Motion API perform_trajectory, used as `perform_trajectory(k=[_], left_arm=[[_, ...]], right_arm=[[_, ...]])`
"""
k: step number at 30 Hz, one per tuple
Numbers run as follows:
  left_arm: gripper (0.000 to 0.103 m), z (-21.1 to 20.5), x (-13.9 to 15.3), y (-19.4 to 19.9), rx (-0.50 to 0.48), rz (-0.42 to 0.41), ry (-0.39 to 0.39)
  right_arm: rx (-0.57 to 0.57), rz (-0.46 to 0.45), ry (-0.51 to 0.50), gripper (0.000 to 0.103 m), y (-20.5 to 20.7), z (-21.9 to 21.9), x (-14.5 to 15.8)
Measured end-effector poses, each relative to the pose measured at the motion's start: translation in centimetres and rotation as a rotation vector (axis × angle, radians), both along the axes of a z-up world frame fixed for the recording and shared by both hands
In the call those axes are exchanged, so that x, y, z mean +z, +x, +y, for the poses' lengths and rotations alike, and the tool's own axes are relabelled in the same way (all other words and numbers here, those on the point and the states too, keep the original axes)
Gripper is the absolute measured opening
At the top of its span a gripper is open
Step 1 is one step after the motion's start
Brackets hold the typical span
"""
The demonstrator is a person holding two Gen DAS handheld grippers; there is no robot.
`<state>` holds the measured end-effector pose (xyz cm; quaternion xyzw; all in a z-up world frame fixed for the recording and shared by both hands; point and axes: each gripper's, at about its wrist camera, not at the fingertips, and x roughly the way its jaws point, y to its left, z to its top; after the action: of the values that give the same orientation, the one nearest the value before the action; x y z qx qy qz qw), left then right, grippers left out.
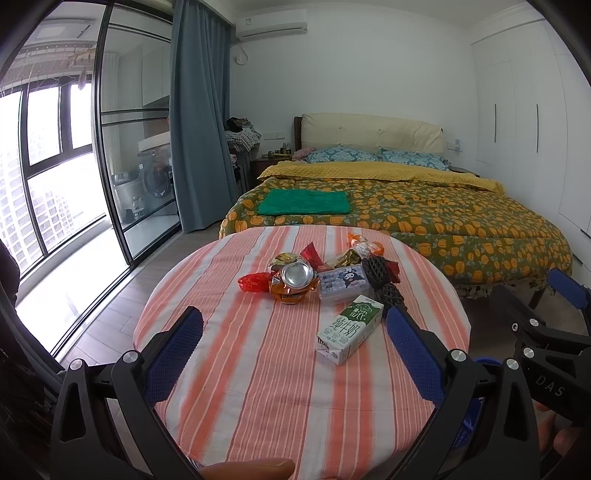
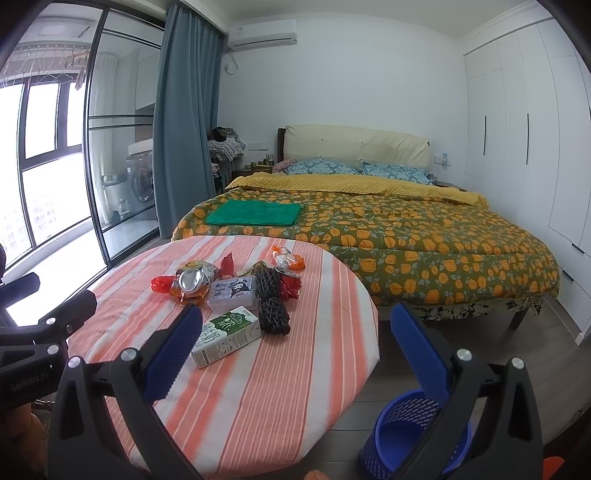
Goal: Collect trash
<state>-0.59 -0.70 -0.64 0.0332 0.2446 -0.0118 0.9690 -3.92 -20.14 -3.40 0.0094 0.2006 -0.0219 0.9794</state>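
Striped table (image 2: 258,387) bears milk carton (image 2: 227,330); blue basket (image 2: 384,439) beside it looks empty; both claws spread, left claw (image 1: 295,354), right claw (image 2: 295,354).

Home bedroom, high-rise flat. Double bed (image 2: 388,236) with padded headboard (image 2: 356,147), patterned quilt and two pillows (image 2: 321,168); nightstand (image 1: 266,164) beside it. White wardrobe (image 2: 517,122) along one wall, air conditioner (image 2: 262,33) mounted high, grey-blue curtain (image 2: 181,122) by glass doors (image 2: 118,147). Behind the glass, a balcony with washing machine (image 1: 155,177); tower blocks outside. Round table (image 1: 258,369) in striped cloth at the bed's foot.
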Motion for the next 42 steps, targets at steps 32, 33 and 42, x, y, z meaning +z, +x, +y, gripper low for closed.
perform_trajectory(k=[32,33,42], left_arm=[[0.099,-1.1,-0.5,-0.4,-0.003,0.004,0.001],[0.099,-1.0,-0.4,-0.3,-0.003,0.005,0.002],[0.099,-1.5,-0.7,-0.6,-0.003,0.003,0.002]], right_arm=[[-0.003,-0.007,-0.006,0.099,-0.5,-0.5,0.1],[-0.003,-0.005,-0.007,0.099,-0.5,-0.6,0.0],[-0.003,-0.004,-0.008,0.099,-0.4,-0.5,0.0]])
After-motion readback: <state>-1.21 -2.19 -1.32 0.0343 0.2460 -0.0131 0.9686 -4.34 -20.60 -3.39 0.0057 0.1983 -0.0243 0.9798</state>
